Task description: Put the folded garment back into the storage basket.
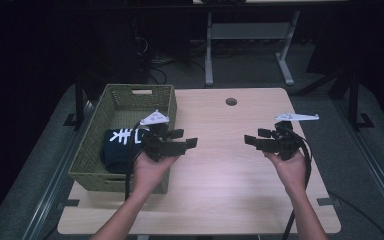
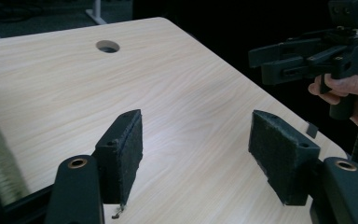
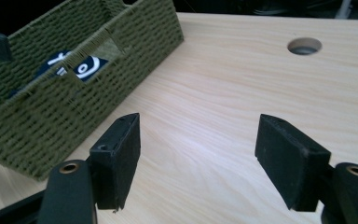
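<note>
Both the left gripper (image 1: pixel 172 141) and right gripper (image 1: pixel 268 140) hovered over the bare bench (image 1: pixel 220 170) with jaws apart and empty, seemingly at rest, while the dark folded cloth (image 1: pixel 117 147) lay inside the green woven basket (image 1: pixel 125 97).

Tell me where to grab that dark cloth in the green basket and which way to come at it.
Pinch the raised top of the dark cloth, coming straight down from above with the left gripper, which is nearest and open. The basket walls close off every side, so only its open top gives access, I'd judge.
</note>
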A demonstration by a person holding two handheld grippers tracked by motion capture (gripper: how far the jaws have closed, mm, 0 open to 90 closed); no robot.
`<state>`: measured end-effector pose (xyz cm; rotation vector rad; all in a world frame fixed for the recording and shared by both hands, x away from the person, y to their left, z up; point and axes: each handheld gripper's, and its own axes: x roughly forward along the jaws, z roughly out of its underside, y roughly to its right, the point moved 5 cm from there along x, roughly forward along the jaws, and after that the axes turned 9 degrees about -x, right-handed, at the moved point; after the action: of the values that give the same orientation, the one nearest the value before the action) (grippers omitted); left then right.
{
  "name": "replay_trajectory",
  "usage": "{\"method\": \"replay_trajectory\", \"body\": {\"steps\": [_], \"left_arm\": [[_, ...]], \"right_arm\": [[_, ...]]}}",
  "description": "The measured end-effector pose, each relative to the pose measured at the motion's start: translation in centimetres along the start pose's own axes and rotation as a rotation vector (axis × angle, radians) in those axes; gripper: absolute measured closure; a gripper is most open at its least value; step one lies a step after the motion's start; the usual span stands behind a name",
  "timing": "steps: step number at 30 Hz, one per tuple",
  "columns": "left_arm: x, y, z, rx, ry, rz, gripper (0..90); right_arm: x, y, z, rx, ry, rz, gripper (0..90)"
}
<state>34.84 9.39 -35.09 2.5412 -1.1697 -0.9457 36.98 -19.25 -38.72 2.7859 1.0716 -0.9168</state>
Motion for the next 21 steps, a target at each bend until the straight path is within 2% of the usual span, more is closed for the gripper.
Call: {"method": "replay_trajectory", "body": {"steps": [8,9,14,21], "left_arm": [[1.7,2.0,0.3,0.02,-0.021,0.026,33.4],[2.0,2.4,0.5,0.03,-0.028,0.03,33.4],[2.7,3.1,0.8,0.032,-0.034,0.041,31.9],[4.4,4.5,2.4,0.041,-0.057,0.076,29.0]], "right_arm": [[-2.0,1.6,1.6,0.015,0.011,0.028,30.7],[-2.5,2.0,2.0,0.019,0.01,0.044,30.7],[-3.5,2.8,2.7,0.025,0.005,0.072,30.5],[-4.3,3.9,4.7,0.03,-0.024,0.118,30.3]]}}
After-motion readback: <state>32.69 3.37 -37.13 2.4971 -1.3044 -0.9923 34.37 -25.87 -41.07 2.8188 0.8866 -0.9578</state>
